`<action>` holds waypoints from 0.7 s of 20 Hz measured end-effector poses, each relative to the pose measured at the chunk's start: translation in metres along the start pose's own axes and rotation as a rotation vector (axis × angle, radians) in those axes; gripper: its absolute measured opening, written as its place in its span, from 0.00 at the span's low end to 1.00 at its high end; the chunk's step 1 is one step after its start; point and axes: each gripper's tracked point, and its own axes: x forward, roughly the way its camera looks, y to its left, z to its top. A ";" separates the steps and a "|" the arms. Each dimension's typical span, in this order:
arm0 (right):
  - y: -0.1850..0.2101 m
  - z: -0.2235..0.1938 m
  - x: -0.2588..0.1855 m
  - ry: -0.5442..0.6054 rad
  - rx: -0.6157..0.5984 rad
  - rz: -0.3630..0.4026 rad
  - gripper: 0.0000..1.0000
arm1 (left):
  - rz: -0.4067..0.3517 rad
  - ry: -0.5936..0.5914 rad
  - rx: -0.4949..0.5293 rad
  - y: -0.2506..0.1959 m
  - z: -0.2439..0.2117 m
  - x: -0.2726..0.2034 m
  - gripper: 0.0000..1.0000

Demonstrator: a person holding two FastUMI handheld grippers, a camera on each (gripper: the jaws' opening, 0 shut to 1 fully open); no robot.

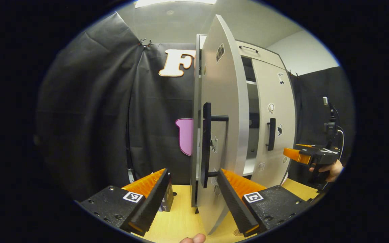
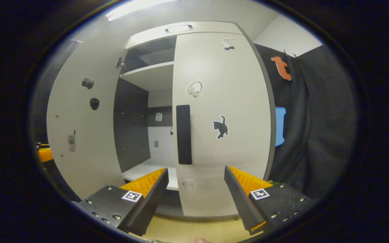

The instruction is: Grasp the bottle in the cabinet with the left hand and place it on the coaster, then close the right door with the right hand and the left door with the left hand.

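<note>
Left gripper view: pale wooden table (image 1: 181, 219) bears cabinet (image 1: 265, 57).

Between the fingers, the left door (image 1: 223, 135) is pale grey with a black handle (image 1: 207, 145) and small dark stickers. The right door (image 2: 219, 125) is off-white, bearing a black cat sticker (image 2: 221, 127). The bench (image 1: 181, 216) below is light yellow wood.
</note>
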 end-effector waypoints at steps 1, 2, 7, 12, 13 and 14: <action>0.000 -0.001 -0.008 0.005 0.006 0.006 1.00 | -0.014 -0.001 0.002 -0.008 -0.001 0.002 0.90; 0.000 -0.002 -0.014 0.009 0.014 0.012 1.00 | -0.027 0.001 0.002 -0.015 -0.001 0.004 0.93; -0.009 0.000 -0.045 0.020 0.043 0.026 1.00 | -0.027 -0.019 -0.008 -0.036 -0.004 0.015 0.88; -0.027 -0.003 -0.060 0.039 0.085 0.006 1.00 | -0.066 0.004 -0.070 -0.052 -0.009 0.023 0.93; -0.029 -0.005 -0.063 0.045 0.099 0.004 0.97 | -0.072 0.005 -0.085 -0.056 -0.010 0.024 0.93; -0.031 -0.007 -0.065 0.051 0.107 0.002 1.00 | -0.074 0.008 -0.091 -0.059 -0.009 0.026 0.93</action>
